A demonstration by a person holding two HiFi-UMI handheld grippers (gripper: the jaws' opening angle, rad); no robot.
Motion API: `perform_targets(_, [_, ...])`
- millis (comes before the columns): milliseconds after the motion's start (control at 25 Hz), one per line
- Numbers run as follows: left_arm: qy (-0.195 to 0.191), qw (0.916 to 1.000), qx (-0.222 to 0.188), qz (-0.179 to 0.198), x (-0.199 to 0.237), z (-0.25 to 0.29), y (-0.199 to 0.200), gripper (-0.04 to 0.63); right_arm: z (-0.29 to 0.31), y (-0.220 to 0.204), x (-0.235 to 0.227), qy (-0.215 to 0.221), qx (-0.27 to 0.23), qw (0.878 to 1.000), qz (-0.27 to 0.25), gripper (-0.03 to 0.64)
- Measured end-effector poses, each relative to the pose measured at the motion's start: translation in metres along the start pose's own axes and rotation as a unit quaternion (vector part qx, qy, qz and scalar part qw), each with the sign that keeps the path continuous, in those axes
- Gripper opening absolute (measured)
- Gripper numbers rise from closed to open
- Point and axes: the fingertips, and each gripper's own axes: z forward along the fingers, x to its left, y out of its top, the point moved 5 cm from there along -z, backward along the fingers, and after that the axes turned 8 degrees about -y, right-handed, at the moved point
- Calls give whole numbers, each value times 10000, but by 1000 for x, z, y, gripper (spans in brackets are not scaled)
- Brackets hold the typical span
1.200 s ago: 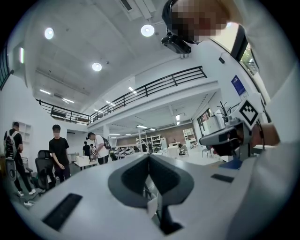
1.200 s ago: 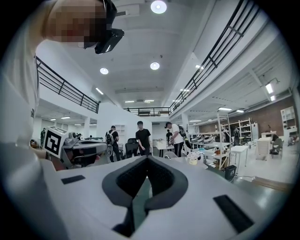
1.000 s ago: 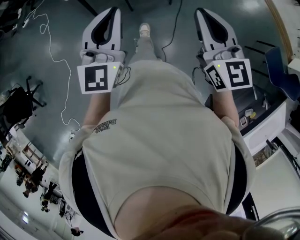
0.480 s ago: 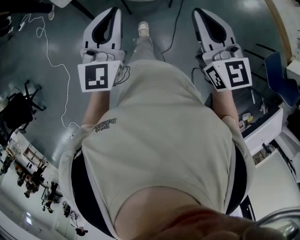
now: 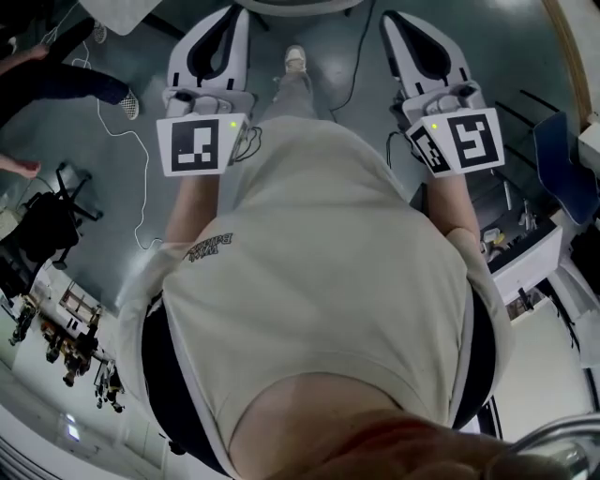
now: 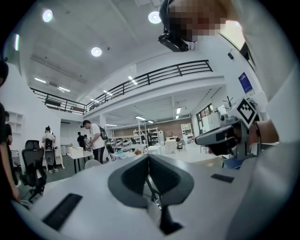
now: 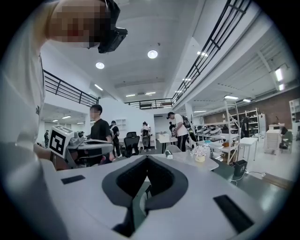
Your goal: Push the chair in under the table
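Walking forward, the person has carried the left gripper and right gripper ahead, both with jaws closed on nothing. A pale curved rim has newly entered between them over the floor, probably the chair or the table; which one cannot be told. The push has not begun; contact is judged near.

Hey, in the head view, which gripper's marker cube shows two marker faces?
The right gripper: its marker cube shows two marker faces, one turned aside. The marker cube on the left gripper shows only one.
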Motion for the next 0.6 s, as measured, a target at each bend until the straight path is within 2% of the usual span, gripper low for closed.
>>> perform_targets(360, [-281, 9993, 203, -133, 71, 69, -16, 10, 102, 6, -34, -63, 256, 9996, 47, 9])
perform_targets(600, [-370, 9981, 285, -396, 115, 105, -31, 9, 160, 15, -51, -128, 411, 9991, -19, 9])
